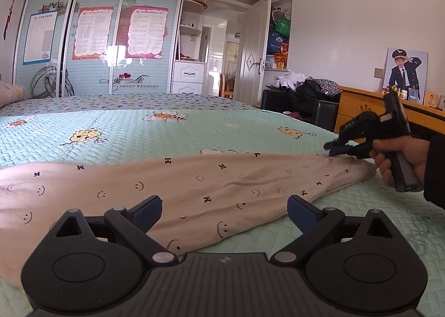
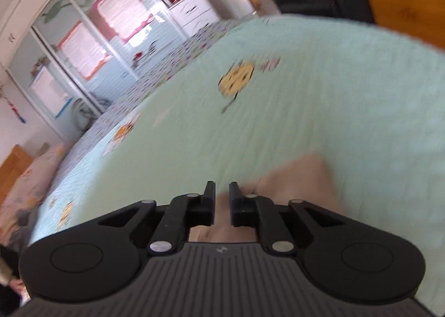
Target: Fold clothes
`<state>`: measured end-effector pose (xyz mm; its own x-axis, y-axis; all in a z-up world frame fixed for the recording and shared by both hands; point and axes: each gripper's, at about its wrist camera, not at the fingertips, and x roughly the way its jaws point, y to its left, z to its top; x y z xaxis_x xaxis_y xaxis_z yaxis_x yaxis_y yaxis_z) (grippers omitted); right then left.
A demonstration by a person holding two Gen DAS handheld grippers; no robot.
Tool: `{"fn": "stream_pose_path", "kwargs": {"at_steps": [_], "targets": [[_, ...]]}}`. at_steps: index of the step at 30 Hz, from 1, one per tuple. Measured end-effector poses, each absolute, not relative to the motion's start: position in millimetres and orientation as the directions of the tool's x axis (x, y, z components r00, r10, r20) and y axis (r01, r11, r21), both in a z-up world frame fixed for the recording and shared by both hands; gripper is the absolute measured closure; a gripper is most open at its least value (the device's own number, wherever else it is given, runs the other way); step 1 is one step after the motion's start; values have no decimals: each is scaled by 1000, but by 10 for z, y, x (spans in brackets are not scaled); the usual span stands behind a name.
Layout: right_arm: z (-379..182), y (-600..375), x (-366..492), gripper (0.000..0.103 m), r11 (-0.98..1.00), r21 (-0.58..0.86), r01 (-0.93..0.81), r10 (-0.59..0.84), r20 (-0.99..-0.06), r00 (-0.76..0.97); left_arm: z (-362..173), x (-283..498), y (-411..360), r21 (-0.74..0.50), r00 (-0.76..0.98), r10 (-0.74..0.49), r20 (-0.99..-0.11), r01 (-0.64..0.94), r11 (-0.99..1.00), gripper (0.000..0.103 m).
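Where it lies flat, the beige garment (image 1: 172, 189) (smiley-printed) wrinkles.

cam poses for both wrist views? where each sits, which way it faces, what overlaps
Left wrist: low over the garment, facing across the bed to the wardrobe; shows left gripper, open, plus right gripper and hand.
Right wrist: tilted and blurred, angled down at the bed; right gripper nearly closed over the garment.
Shared: bed, garment, wardrobe.

Home bedroom: quilted bed (image 1: 194, 128), sliding-door wardrobe (image 1: 100, 36), wooden dresser (image 1: 358, 105), pillow (image 1: 9, 92).
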<state>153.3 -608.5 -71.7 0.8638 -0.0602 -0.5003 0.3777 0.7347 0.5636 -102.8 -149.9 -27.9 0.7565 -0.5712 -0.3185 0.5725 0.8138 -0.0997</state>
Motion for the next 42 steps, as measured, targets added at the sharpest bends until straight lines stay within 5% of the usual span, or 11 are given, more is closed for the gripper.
{"fn": "stream_pose_path", "kwargs": {"at_steps": [5,10,17,20,24,28,30,32,33,39,42], "targets": [[-709,-5874,1468,51,755,579,306,15,-482,876,-286,-1019,-1481,-111,753,-576,-317,574,811,6],[-616,-5971,1360,87,758,544,360,-59,-493,868,-284,-1022,-1487,-105,757,-571,-318,571,814,6],[-568,-6085,1131,46,751,528,396,-96,-505,858,-289,-1014,-1473,-116,754,-576,-317,571,812,6],[-623,-6325,1107,100,722,497,481,-172,-543,822,-291,-1013,-1479,-114,755,-574,-318,570,814,6],[-467,-6010,959,65,733,557,390,-106,-472,875,-295,-1000,-1481,-116,754,-571,-326,567,815,6],[-594,-5191,1010,61,789,587,181,184,-507,842,-295,-987,-1479,-119,751,-568,-335,565,817,6],[-697,-5244,1041,67,800,560,216,140,-523,841,-296,-981,-1478,-120,750,-567,-340,563,817,6],[-801,-5302,1072,103,808,532,252,93,-539,837,-295,-968,-1463,-128,752,-561,-345,555,822,6],[-825,-5474,1045,103,745,576,336,35,-537,843,-293,-971,-1449,-132,756,-557,-343,548,826,6],[-437,-5441,741,34,792,459,403,-144,-502,853,-285,-1003,-1407,-132,773,-543,-328,532,836,4],[-546,-5830,453,33,665,536,520,-241,-504,829,-281,-995,-1410,-130,773,-542,-330,532,837,4]]}}
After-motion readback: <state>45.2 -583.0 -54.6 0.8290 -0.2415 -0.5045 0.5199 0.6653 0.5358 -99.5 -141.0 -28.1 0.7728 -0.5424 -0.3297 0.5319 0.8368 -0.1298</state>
